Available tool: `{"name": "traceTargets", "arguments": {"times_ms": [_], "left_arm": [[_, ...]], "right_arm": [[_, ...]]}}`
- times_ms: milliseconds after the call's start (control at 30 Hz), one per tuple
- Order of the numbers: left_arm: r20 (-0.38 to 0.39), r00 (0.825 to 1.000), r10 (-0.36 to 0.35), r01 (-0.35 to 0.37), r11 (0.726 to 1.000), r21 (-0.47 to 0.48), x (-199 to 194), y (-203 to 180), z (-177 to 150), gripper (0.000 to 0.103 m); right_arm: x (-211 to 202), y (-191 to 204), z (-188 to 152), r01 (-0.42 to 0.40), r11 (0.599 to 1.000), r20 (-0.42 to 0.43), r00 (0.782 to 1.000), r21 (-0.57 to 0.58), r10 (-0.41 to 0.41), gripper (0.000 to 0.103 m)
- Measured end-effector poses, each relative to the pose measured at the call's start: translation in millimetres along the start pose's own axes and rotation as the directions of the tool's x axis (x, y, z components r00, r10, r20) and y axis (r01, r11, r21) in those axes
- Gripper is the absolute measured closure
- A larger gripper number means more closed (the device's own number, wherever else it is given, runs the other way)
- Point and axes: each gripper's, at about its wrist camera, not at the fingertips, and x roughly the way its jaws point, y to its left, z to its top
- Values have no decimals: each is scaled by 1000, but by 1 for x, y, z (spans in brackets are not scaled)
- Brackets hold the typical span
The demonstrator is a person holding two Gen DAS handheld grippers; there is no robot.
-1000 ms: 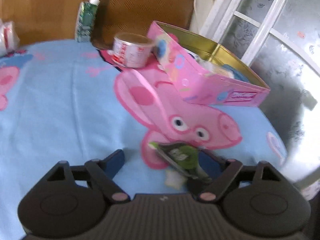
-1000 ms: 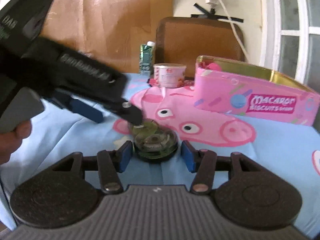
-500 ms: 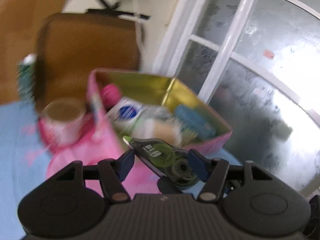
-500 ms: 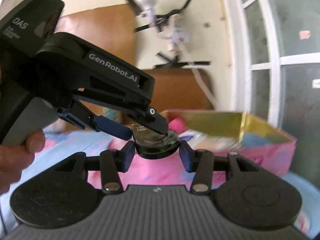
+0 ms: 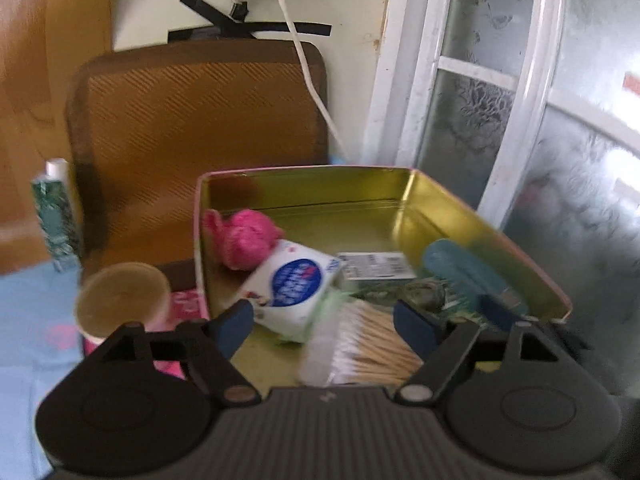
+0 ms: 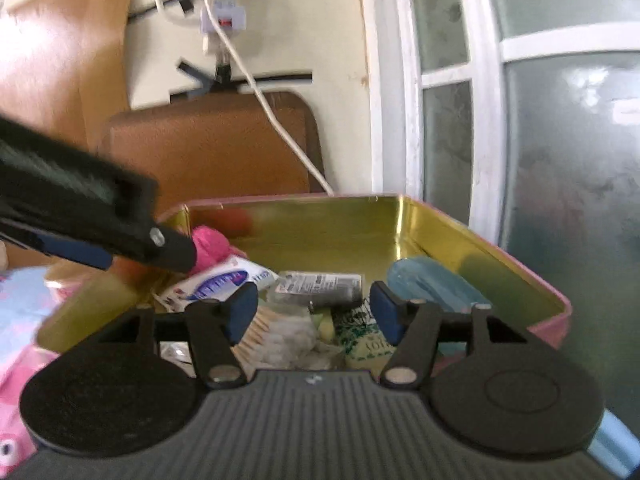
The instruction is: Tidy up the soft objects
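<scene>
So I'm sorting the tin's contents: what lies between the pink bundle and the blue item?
In the left wrist view, the white tissue pack and a small labelled packet lie between the pink bundle and the blue item, inside the tin.

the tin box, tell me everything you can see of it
The tin box is a shallow rectangular container with rounded corners, pink outside and shiny gold metal inside, with no lid on it. It sits upright on the blue cloth in front of a brown chair back. Inside lie a pink fluffy ball, a white tissue pack, a bundle of cotton swabs, a small labelled packet and a blue item. A paper cup stands just outside its left wall.
</scene>
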Motion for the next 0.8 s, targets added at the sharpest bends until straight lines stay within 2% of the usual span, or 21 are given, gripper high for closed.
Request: {"name": "traceTargets", "arguments": {"times_ms": [167,300,467,633,800], "left_arm": [[-7,998,56,-55,997,46,-20,-4,-10,19],[29,994,107,-109,989,101,-52,-10,-26,8],[51,991,120,-126,981,149,-92,-11,-53,1],[54,993,108,-115,982,152,-128,1,-79,0],[57,990,127,-134,980,144,-155,18,-101,0]], "right_arm": [[-62,1,-7,-34,997,71,997,74,28,39],[-116,0,-13,-63,983,116,992,171,44,39],[-152,-4,-23,-113,939,74,993,324,94,38],[-168,8,-26,-132,923,31,991,362,130,37],[-181,25,-26,-154,909,3,986,388,166,35]]}}
